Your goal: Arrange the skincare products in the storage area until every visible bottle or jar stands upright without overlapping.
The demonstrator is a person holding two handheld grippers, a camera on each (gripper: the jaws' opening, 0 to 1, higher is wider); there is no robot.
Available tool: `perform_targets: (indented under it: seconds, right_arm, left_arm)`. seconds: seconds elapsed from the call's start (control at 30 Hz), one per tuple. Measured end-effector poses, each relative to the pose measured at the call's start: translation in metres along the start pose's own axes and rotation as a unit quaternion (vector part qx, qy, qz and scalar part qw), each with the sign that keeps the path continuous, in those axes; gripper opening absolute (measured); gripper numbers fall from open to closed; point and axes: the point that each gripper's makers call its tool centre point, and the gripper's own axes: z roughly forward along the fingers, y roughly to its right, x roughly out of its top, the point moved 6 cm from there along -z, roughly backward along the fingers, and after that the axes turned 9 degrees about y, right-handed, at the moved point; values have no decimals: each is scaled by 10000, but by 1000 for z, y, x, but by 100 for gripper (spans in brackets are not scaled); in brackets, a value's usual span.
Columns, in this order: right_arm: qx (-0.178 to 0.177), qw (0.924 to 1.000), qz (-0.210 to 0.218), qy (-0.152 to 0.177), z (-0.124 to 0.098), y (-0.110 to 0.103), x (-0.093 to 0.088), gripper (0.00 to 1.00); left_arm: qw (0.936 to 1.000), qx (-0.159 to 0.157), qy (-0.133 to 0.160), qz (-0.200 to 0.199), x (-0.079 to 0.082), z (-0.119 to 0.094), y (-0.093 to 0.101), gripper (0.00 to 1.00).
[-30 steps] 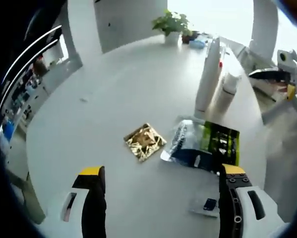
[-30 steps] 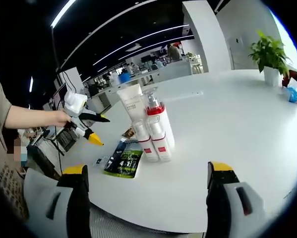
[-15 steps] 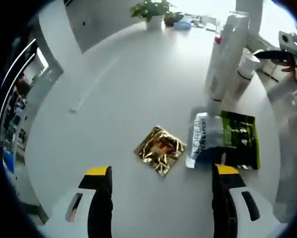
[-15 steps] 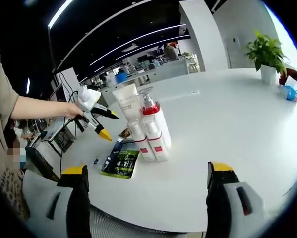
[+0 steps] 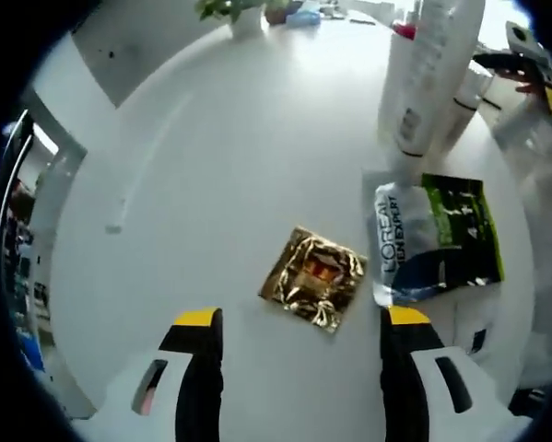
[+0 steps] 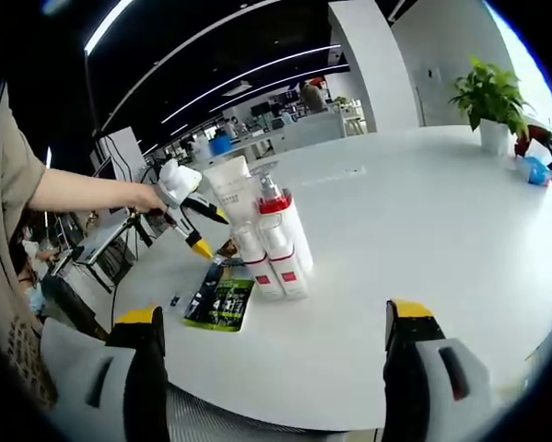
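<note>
Hovering wide-jawed, the left gripper (image 5: 299,322) framed the gold foil sachet (image 5: 313,279) (likely next pick); right gripper (image 6: 271,318), jaws wide, waited near the upright bottles (image 6: 268,241).

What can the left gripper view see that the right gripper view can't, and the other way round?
The left gripper view alone gives a close look down on the crinkled gold foil sachet, lying flat between its open tool tips. The right gripper view alone shows the person's forearm holding the left tool, and the red-capped pump bottle standing upright. Both share the round white table, the green and black L'Oreal sachet lying flat, the upright white tube and the potted plant.
</note>
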Motion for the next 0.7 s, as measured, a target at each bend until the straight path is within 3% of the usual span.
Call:
perform_targets:
  seconds: [0.2,0.47,0.7]
  right_arm:
    - [-39,10000,14,-1,0,1,0,100]
    - [-85,10000,47,-5,0,3,0,100]
    - [-96,9999,56,-13,0,2,-1,100]
  left_arm:
    - [9972,-283,-321,620,4,7,-8,59]
    - [9922,-613,-490,966,9,18,-8,55]
    - [9903,-839,-491,997,8,22,-7,54]
